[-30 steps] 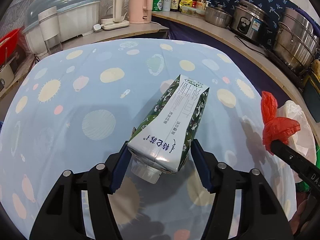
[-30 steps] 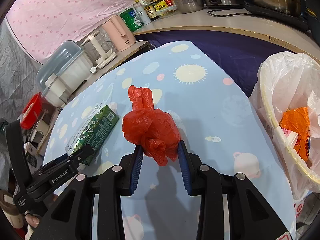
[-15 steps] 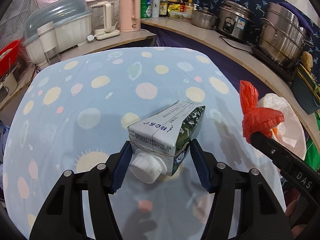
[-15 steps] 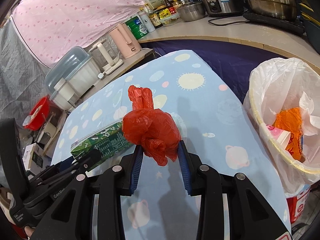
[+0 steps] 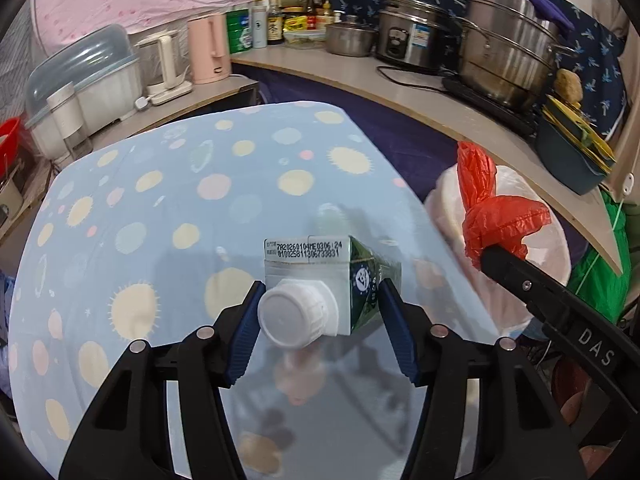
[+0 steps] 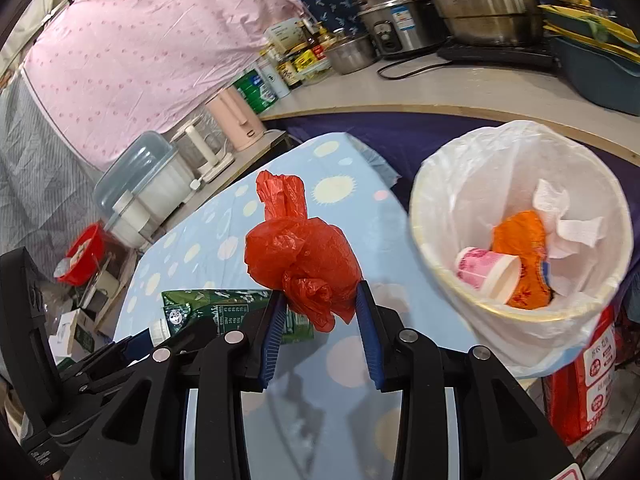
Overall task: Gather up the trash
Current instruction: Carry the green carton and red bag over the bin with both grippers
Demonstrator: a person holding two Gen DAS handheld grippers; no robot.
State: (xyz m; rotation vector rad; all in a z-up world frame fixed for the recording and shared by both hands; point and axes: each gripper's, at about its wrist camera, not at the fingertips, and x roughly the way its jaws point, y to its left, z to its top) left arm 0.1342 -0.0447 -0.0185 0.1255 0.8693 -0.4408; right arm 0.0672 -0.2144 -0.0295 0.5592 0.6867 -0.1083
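Note:
My left gripper (image 5: 320, 298) is shut on a green and white drink carton (image 5: 362, 280) with a white screw cap (image 5: 294, 314), held clear above the blue patterned tablecloth (image 5: 160, 208). The right gripper (image 6: 320, 294) is shut on a knotted red plastic bag (image 6: 300, 256). That red bag (image 5: 496, 216) also shows at the right of the left wrist view. A bin lined with a white bag (image 6: 480, 168) stands to the right of the table and holds an orange wrapper, a paper cup and tissue. In the right wrist view the carton (image 6: 224, 306) appears low at the left.
A counter (image 5: 400, 76) curves behind the table with steel pots (image 5: 504, 48), a rice cooker, bottles and a pink kettle (image 5: 208, 50). A lidded plastic box (image 5: 80, 76) and a red bowl (image 6: 82, 252) sit left. A red and white bag (image 6: 588, 368) stands beside the bin.
Both grippers rose and swung right toward the bin with their loads. The carton tipped until its cap faces the left camera. The bin now fills more of the right wrist view.

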